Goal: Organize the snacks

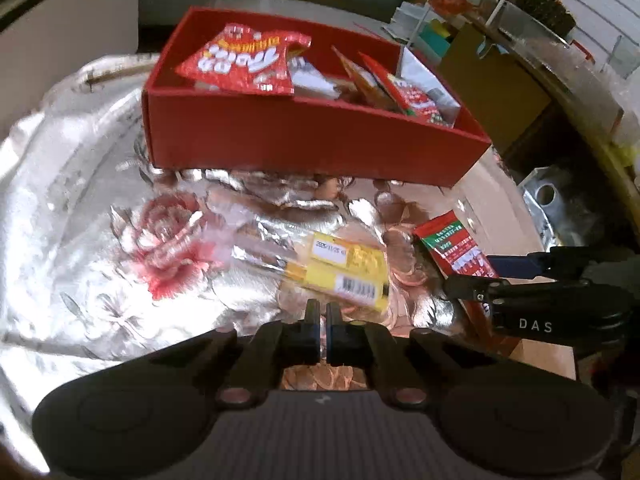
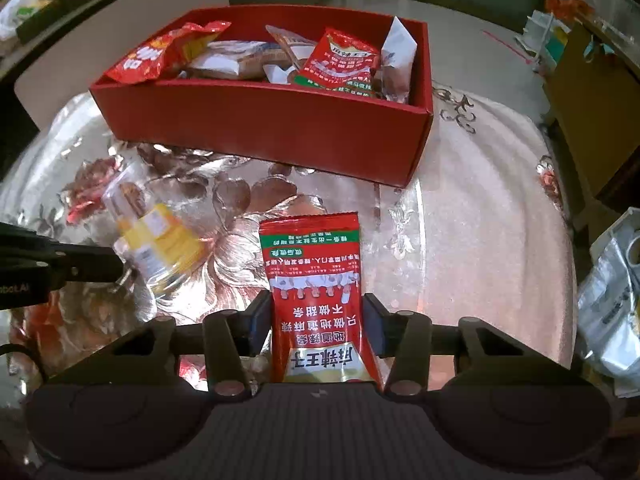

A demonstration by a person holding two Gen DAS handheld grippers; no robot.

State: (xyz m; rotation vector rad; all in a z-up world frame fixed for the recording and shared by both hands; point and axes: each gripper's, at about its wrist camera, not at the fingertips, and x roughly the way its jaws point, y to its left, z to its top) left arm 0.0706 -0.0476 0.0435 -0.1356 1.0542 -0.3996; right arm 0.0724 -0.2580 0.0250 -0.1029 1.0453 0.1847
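Snacks in the red box (image 2: 280, 136) overlap, left gripper (image 1: 322, 314) nearly closed on nothing beside the blurred yellow pack (image 1: 344, 272), right gripper (image 2: 316, 320) spread around the red packet (image 2: 316, 280).

Counter (image 2: 480, 240) has shiny floral cover; silver foil bag (image 2: 612, 300) at right edge, cardboard box (image 1: 496, 80) behind.

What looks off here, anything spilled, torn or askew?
Nothing spilled or torn. Two snacks lie outside the red box on the tablecloth: the yellow-labelled clear packet, lying skewed, and the red spicy-strip packet between the right gripper's open jaws. Snacks inside the box are piled unevenly, some propped against the walls.
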